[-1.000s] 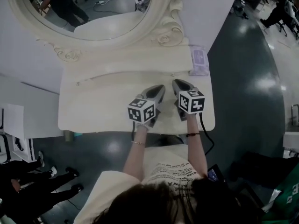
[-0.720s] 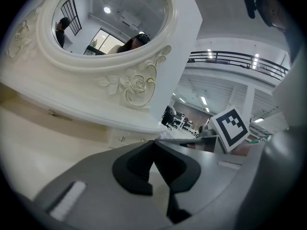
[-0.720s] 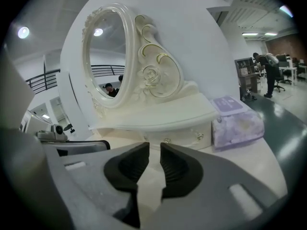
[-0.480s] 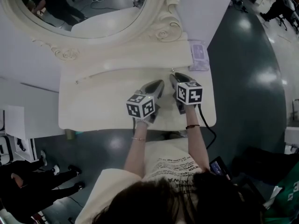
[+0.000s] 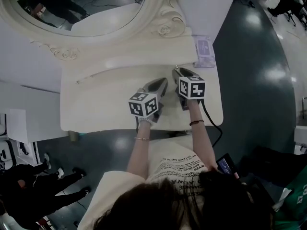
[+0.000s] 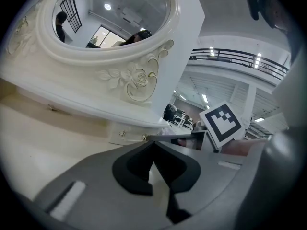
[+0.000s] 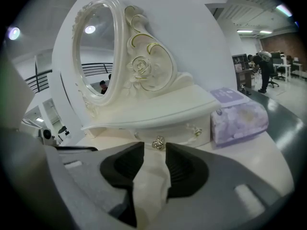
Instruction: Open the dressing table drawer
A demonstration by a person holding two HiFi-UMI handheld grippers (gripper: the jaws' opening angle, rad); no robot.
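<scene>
The cream dressing table has a shallow drawer under the mirror shelf, with a crystal knob and a second knob. My right gripper points at the drawer front. Its jaws have just been opening and now stand open and empty, with the crystal knob just beyond the gap between the tips. My left gripper hovers over the tabletop to the left of it, shut on nothing. From the left gripper view the drawer lies further ahead.
A large oval mirror in a carved frame rises behind the drawer. A purple tissue pack lies at the table's back right corner. People stand on the dark floor at the left.
My right gripper has edged toward the back of the table, closer to the drawer knob. The left gripper has stayed about where it was.
</scene>
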